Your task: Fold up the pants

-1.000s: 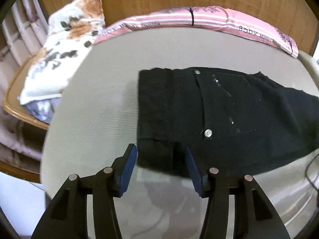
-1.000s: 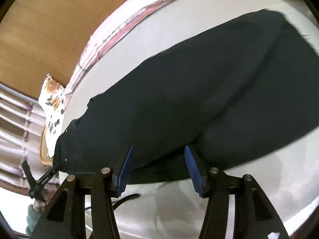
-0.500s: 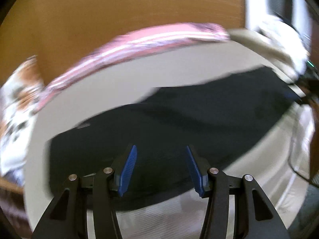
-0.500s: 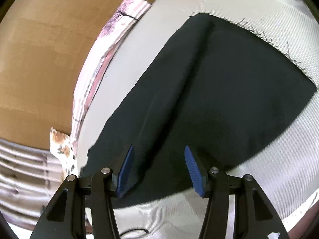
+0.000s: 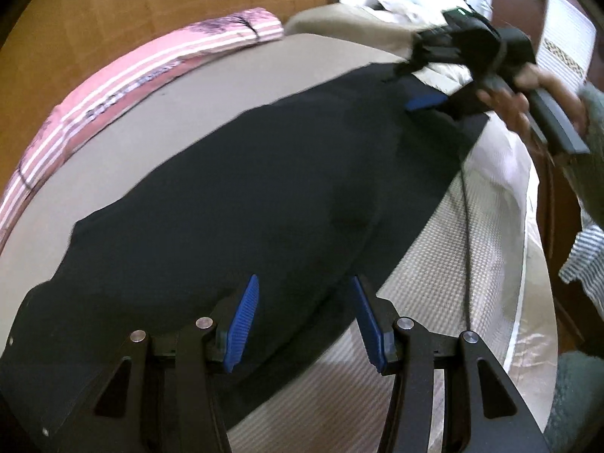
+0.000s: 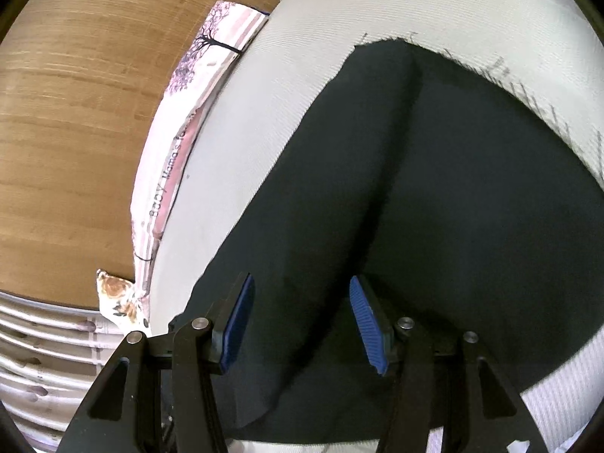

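While one pair of black pants [image 5: 264, 196] is lying flat along a pale bed [image 5: 234, 75], wood-panelled wall [image 5: 151, 3] standing behind, one pink striped blanket [image 5: 124, 75] edging it, left gripper [image 5: 304, 317] and right gripper [image 6: 302, 319] hovering over them, both half open, gripping nothing.

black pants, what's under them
The black pants lie flat on a pale woven bed cover, which shows bare all round them. Whatever lies directly beneath the cloth is covered. Along the far side runs a pink striped cushion.
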Demonstrator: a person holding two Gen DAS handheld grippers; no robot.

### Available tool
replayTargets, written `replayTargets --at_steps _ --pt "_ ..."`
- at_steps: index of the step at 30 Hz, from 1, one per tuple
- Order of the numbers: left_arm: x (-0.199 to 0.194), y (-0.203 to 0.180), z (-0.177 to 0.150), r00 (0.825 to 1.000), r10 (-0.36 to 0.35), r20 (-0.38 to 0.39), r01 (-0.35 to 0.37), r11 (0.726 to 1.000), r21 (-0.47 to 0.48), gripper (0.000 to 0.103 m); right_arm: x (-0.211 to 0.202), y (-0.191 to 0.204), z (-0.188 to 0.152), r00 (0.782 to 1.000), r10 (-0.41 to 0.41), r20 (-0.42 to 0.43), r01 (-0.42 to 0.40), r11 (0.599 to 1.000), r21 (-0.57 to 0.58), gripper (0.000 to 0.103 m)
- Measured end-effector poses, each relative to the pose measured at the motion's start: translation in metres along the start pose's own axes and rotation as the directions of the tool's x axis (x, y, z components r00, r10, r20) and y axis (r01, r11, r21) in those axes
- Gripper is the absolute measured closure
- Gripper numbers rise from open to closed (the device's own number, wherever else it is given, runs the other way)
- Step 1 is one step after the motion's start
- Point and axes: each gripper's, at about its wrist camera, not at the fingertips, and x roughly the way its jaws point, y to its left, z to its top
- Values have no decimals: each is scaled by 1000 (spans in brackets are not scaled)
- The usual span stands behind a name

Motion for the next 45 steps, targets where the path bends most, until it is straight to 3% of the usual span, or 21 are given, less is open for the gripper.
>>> replayTargets --at_steps 6,7,8,9,11,19,21,23,28,33,36,38,45 --pt "22 -15 0 1000 -7 -7 7 1000 13 53 5 -2 19 1000 16 16 -16 1000 25 53" --pt "23 -16 0 1000 -9 -1 9 1000 10 56 5 -1 21 1000 12 19 -13 1000 21 60" --pt "24 -15 1 1000 -15 0 15 1000 6 70 5 -1 23 1000 6 17 -7 1000 15 79" --pt "25 -14 1 1000 -17 -2 17 1000 3 77 6 1 25 1000 -3 11 3 1000 8 87" --pt "25 -13 3 1000 -28 2 28 1000 -8 84 6 7 29 1000 -16 4 16 1000 -6 91" --pt "24 1 2 997 -74 23 76 990 -115 91 36 90 55 998 -45 -32 38 982 -183 91" --pt "25 8 0 995 -96 21 99 981 -169 92 53 116 59 998 -16 -65 1 973 -230 81" --pt "25 13 -1 994 -108 25 111 973 -200 92 64 138 61 997 1 -72 -20 963 -270 50" --pt "25 17 -2 993 -113 28 116 968 -221 93 58 153 60 999 -38 -34 24 937 -348 50" --pt "26 17 -3 992 -117 36 122 967 -223 93 41 108 76 994 -108 -4 103 961 -257 51" --pt "26 20 -4 991 -130 41 136 962 -237 93 34 79 87 994 -108 -2 106 980 -169 59" --pt "26 21 -4 991 -131 41 137 962 -237 93 33 72 92 994 -111 6 111 982 -151 65" --pt "26 21 -5 990 -132 42 138 962 -235 93 56 65 103 994 -112 1 111 986 -123 69"
